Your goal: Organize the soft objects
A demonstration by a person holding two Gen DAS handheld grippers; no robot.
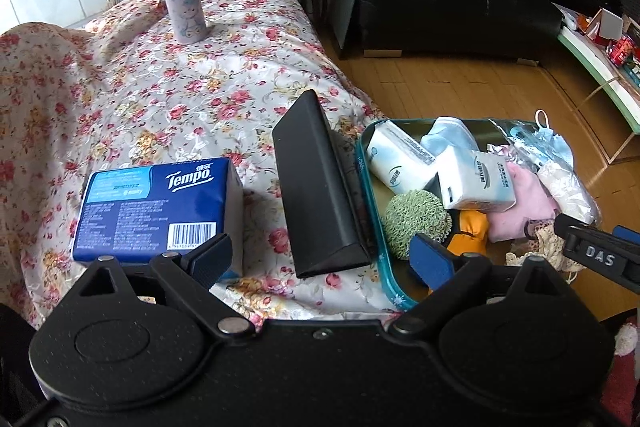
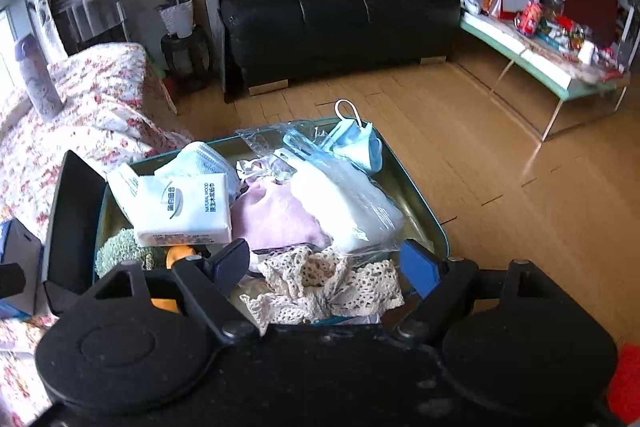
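We hold the left gripper (image 1: 320, 259) with jaws spread wide and empty above the floral cover (image 1: 160, 95), between the Tempo pack (image 1: 160, 207) and the teal tin (image 1: 362, 163). A black case (image 1: 316, 187) leans against the tin's wall. We hold the right gripper (image 2: 324, 267) spread as well, pinching nothing, over the lace cloth (image 2: 328, 287) in the tin. The tin also contains a tissue pack (image 2: 186, 213), pink cloth (image 2: 276, 217), face mask (image 2: 356, 143) and green scrubber (image 1: 414, 217).
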